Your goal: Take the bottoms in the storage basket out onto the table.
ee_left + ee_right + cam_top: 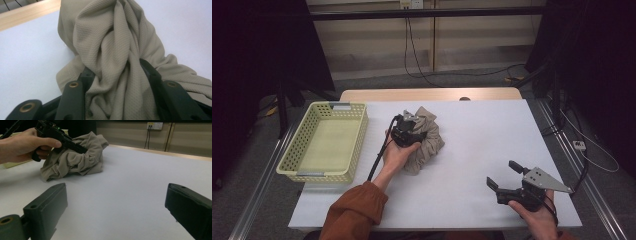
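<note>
I am looking along the left gripper (pixel 117 72) and its two black jaws are pinching a thick bunch of the beige cloth (pixel 112 40), the folds rising between them. In the high view my left hand (pixel 394 152) is holding that gripper pressed into the near-left side of the cloth, which is lying crumpled in a heap on the white bench (pixel 482 130). Left of the cloth, a pale yellow slotted basket (pixel 357 140) is sitting at the bench's left edge, apart from the cloth. The right gripper (pixel 502 175) is resting in my right hand (pixel 539 217) well to the right of the cloth and nearer to me, its jaws spread wide with bare bench between them. Beyond the cloth, a wooden strip (pixel 432 94) is running along the far edge of the bench.
</note>
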A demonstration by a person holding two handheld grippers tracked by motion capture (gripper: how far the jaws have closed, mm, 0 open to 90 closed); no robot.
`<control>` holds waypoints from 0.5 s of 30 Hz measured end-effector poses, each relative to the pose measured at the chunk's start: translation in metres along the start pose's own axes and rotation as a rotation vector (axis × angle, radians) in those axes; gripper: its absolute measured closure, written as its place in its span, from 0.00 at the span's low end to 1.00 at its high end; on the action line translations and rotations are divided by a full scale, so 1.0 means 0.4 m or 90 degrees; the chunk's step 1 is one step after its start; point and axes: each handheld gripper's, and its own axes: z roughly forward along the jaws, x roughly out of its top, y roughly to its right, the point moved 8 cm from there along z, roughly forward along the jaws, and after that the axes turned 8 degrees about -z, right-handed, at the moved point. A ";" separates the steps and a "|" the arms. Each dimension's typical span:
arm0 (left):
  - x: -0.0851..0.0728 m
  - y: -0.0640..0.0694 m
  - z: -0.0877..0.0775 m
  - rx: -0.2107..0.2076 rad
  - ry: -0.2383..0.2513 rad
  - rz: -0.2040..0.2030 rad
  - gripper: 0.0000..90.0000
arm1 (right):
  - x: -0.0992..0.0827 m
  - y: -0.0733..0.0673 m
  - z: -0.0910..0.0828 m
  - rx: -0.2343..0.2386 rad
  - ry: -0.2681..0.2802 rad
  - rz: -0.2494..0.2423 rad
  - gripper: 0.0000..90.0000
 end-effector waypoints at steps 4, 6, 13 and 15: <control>-0.004 0.001 0.013 0.001 -0.011 0.004 0.61 | 0.000 0.000 0.000 0.000 0.001 -0.001 0.05; -0.009 -0.001 0.024 -0.004 -0.017 0.002 0.60 | 0.000 -0.001 0.000 0.000 0.000 -0.001 0.05; -0.011 -0.010 0.042 -0.007 -0.021 -0.004 0.55 | 0.000 -0.001 0.000 0.001 0.000 0.001 0.05; -0.013 -0.007 0.048 -0.013 -0.026 -0.009 0.53 | 0.001 -0.002 0.000 0.001 0.001 0.000 0.05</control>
